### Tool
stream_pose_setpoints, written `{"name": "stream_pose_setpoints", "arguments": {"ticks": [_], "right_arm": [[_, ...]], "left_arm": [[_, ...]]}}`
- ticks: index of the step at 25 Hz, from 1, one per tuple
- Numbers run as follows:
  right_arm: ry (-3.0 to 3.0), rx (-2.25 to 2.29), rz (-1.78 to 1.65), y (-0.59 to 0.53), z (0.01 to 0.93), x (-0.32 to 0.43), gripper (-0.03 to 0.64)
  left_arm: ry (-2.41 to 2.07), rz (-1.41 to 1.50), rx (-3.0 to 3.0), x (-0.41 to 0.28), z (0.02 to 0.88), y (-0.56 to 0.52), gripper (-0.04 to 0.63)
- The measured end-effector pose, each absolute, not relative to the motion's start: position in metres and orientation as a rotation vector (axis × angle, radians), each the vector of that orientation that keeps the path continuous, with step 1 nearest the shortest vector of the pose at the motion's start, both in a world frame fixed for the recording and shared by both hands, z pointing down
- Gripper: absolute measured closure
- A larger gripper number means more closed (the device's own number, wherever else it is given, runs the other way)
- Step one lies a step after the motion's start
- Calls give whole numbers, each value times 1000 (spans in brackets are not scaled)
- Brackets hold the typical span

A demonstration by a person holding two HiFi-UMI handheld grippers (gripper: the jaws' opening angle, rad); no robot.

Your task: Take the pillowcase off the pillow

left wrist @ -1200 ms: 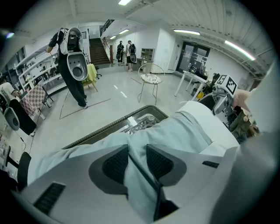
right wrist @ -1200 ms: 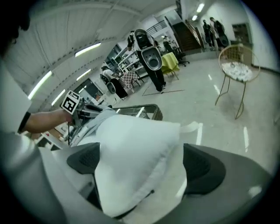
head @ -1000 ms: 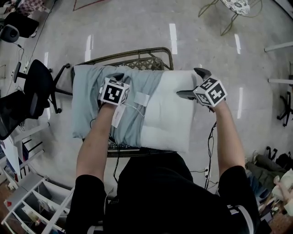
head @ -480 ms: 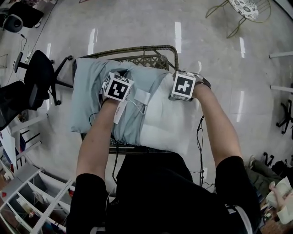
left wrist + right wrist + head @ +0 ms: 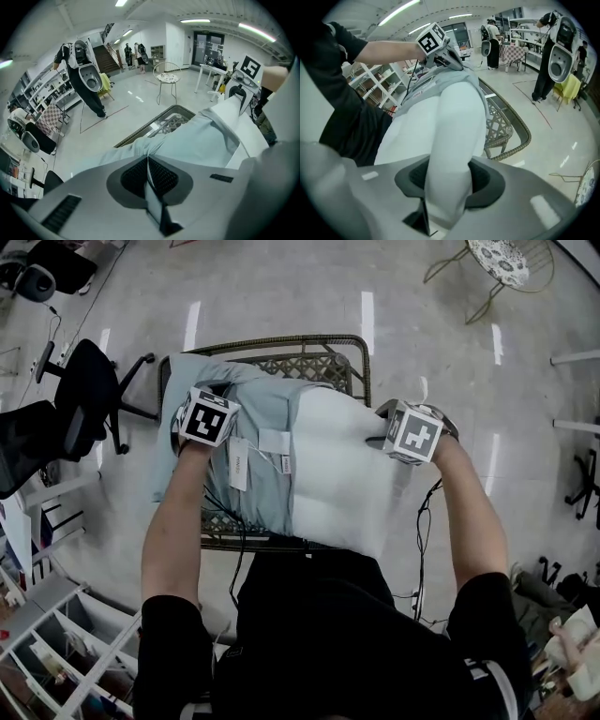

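While laid across a wicker chair [image 5: 319, 362], pale blue pillowcase [image 5: 262, 409] is seen half off white pillow [image 5: 333, 465], white tags [image 5: 273, 440] unreadable, fabric pinched flat by left hand-held gripper [image 5: 147, 157], pillow edge squeezed by right hand-held gripper [image 5: 447, 173], whose jaws have just been closing.

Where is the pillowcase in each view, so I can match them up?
Head view: pillowcase, left of centre, over the left part of the pillow.
Left gripper view: centre to right, running up from the left gripper, which is shut on it.
Right gripper view: top centre, grey-blue beyond the white pillow.
Shared landmark: the wicker chair, top centre in head view, centre in left gripper view, right in right gripper view.
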State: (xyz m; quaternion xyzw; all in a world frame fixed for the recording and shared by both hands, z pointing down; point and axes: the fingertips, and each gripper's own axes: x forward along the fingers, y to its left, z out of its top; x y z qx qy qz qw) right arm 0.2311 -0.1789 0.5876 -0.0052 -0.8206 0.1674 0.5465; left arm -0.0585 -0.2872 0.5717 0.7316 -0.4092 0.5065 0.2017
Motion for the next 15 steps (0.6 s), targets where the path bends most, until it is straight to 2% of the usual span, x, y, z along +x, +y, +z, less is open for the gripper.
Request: {"name": "stream_pose_setpoints", "arguments": {"ticks": [7, 8, 11, 15], "right_arm": [[-1956, 34, 424, -170, 576, 248, 416], [-1952, 43, 412, -170, 576, 248, 399], [-1934, 96, 372, -180, 571, 237, 289], [-1904, 129, 328, -198, 572, 207, 238]], "left_arm": [[-1139, 1319, 2077, -88, 553, -262, 588], [-1139, 1296, 2078, -91, 550, -258, 588], [-1128, 1262, 2085, -98, 542, -247, 588], [-1043, 1190, 2100, -95, 535, -230, 588]]}}
